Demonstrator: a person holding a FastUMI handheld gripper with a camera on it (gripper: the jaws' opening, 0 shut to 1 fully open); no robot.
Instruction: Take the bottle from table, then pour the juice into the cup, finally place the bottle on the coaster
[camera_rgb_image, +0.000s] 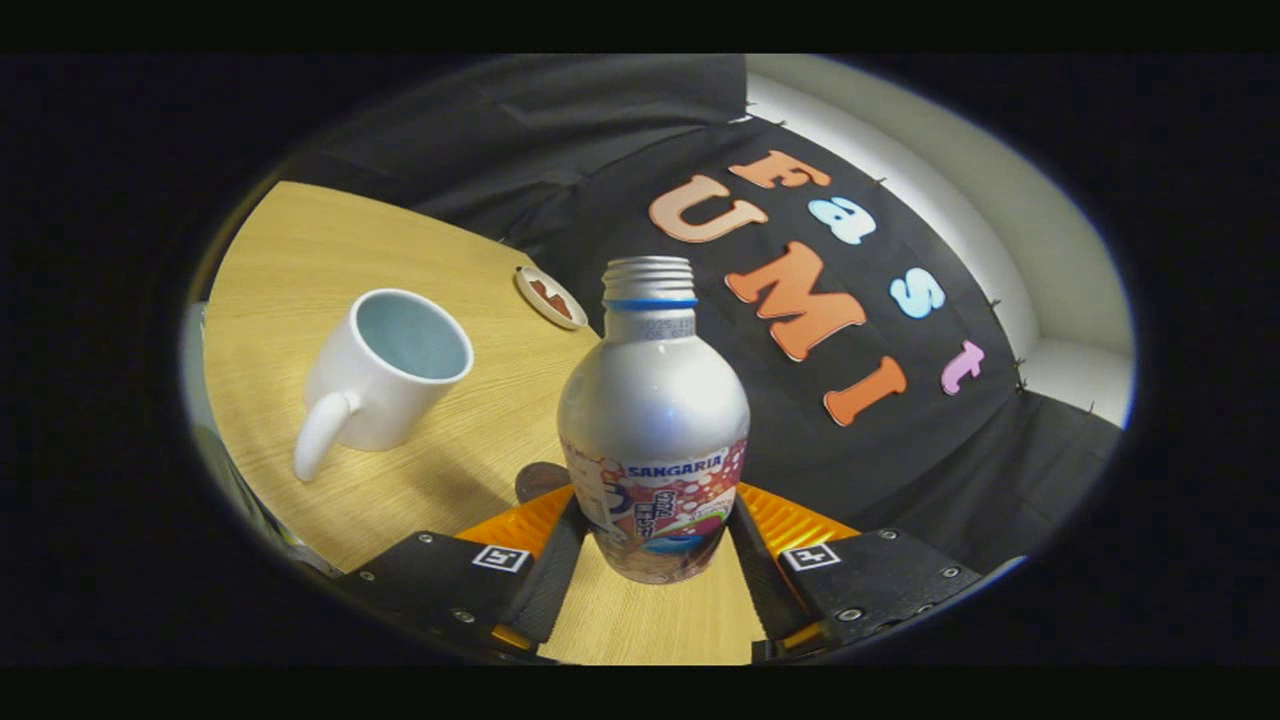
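- The gripper (655, 545) has the bottle (652, 430) squarely between its fingers, both pads pressed against the lower body, one on each side.
- The bottle is silver, uncapped, with a blue ring under the threaded neck, and appears lifted off the table (300, 250).
- The white cup (385, 370) sits ahead of the fingers and off to the left, mouth open, handle pointing back toward the gripper.
- The coaster (550, 296) lies farther on, beyond the cup, close to the table's far edge.

Bottle (653, 420) label reads "SANGARIA"; neck print too small to read.
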